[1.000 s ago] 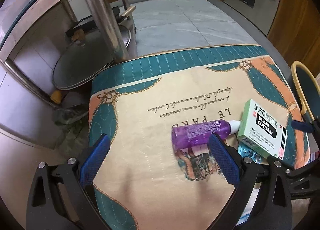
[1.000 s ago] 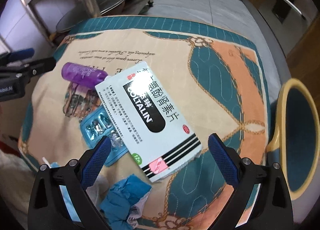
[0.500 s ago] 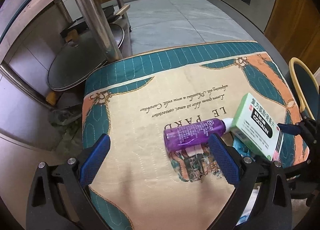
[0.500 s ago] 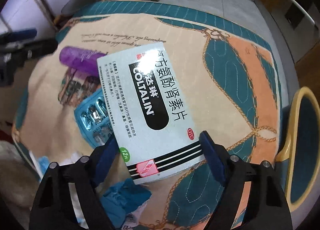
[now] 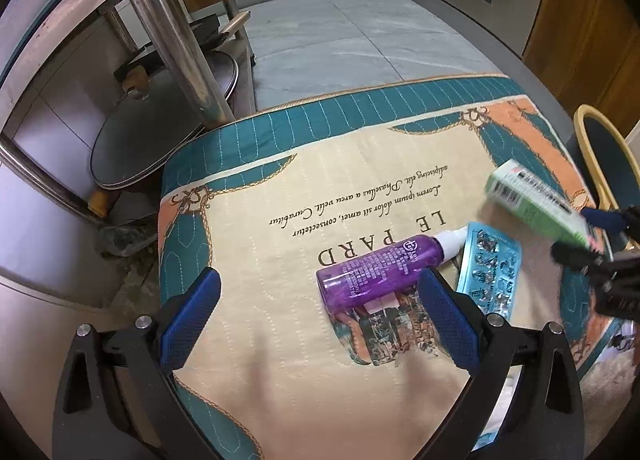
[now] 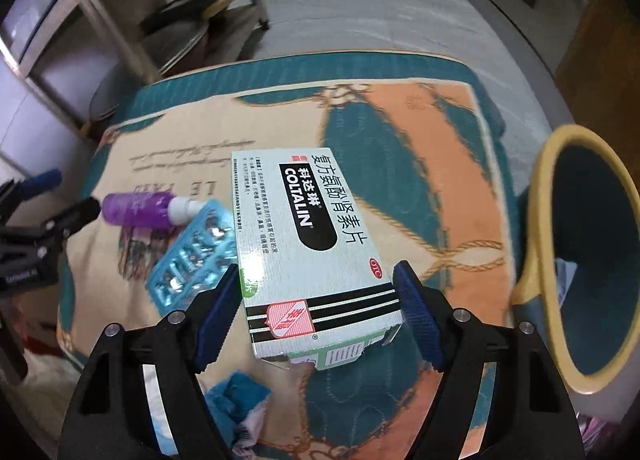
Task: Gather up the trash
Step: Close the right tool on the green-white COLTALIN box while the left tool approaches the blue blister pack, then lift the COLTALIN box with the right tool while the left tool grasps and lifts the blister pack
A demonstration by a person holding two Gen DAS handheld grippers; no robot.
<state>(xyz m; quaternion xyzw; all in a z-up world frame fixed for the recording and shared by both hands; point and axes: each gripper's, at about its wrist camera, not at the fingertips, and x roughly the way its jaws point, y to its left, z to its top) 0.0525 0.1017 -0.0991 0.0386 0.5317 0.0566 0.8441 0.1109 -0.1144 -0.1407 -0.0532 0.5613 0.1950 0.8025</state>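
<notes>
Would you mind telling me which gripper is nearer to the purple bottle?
Left. The left gripper hovers right over the purple bottle, one finger beside it; the right gripper holds the medicine box farther away.

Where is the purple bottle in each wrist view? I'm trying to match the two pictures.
Left wrist view: purple bottle lies low and right of centre, just above the left tool's right finger.
Right wrist view: purple bottle lies at the left, mid-height.
Shared landmark: the blue blister pack beside its white cap.
</notes>
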